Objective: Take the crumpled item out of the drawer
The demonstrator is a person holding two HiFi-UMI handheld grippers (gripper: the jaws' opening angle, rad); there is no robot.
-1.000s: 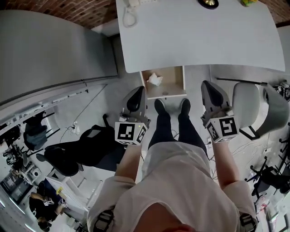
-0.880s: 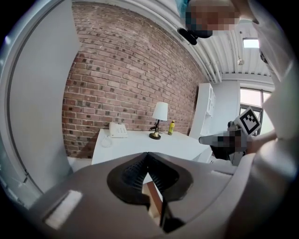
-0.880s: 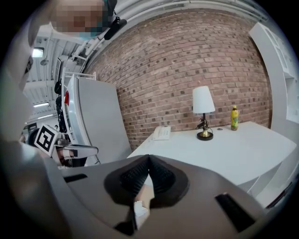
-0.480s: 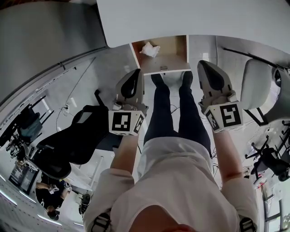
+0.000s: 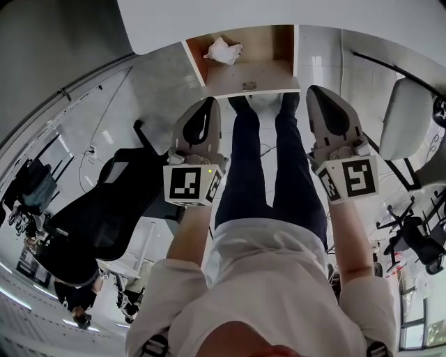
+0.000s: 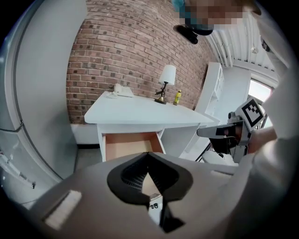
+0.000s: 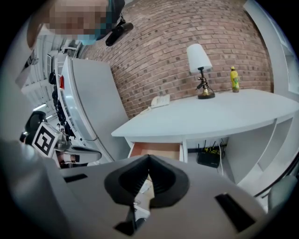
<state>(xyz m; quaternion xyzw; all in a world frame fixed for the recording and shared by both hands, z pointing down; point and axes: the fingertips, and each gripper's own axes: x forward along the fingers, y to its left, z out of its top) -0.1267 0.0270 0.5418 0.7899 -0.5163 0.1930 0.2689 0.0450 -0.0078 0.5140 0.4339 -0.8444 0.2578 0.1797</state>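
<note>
Head view: the drawer [image 5: 247, 77] stands open at top centre, under the white desk [image 5: 174, 21]. The crumpled item [image 5: 223, 50] lies in the drawer's upper-left corner, untouched, so by my reading the opening is done and the whole pick is left to do. The left gripper [image 5: 208, 108] and right gripper [image 5: 319, 94] hang below the drawer front, apart from the item, with the left one nearer to it.

Left gripper view: its jaws are pressed together on nothing, and the drawer sits just above their tips. The item does not show.

Right gripper view: its jaws are likewise closed and empty, with the drawer above them.
</note>
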